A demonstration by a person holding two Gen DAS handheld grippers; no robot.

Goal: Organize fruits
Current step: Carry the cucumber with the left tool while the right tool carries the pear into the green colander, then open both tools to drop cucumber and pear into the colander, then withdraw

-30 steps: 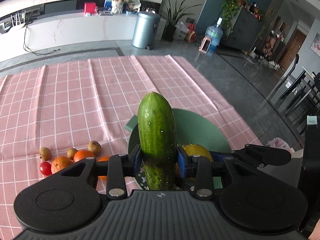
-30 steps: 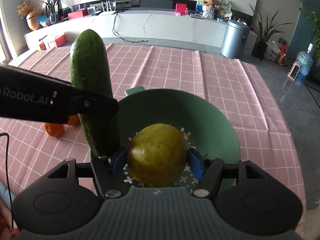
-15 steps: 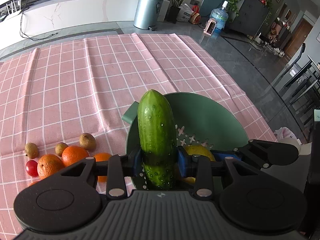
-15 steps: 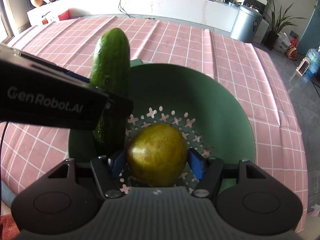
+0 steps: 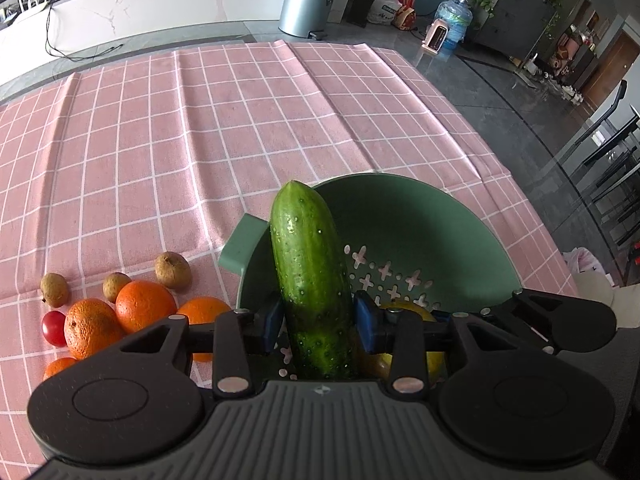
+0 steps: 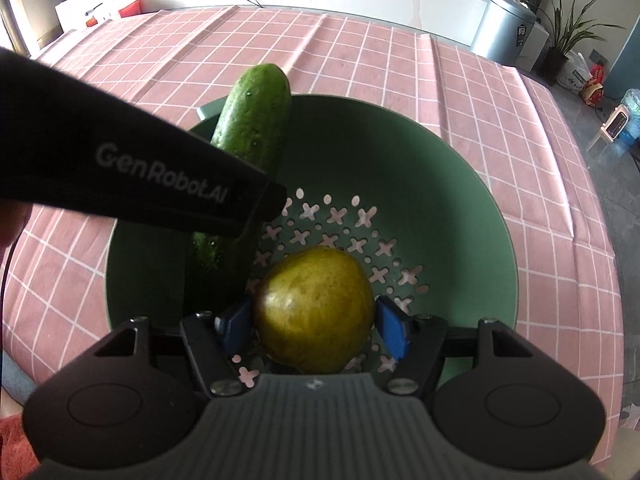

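My left gripper (image 5: 316, 320) is shut on a green cucumber (image 5: 310, 276) and holds it over the near left part of a green colander bowl (image 5: 440, 232). The cucumber also shows in the right wrist view (image 6: 252, 120), with the left gripper's body across it. My right gripper (image 6: 314, 326) is shut on a yellow-green pear (image 6: 316, 312), low inside the bowl (image 6: 400, 152) over its perforated bottom. The pear peeks out behind the left gripper (image 5: 404, 308).
Several oranges (image 5: 144, 304), small brown fruits (image 5: 172, 270) and a cherry tomato (image 5: 54, 326) lie on the pink checked tablecloth (image 5: 200, 120) left of the bowl. The table's right edge drops to the floor close to the bowl.
Both grippers have moved down and forward into the bowl, each still holding its fruit. The bowl now looks larger and nearer in both views.
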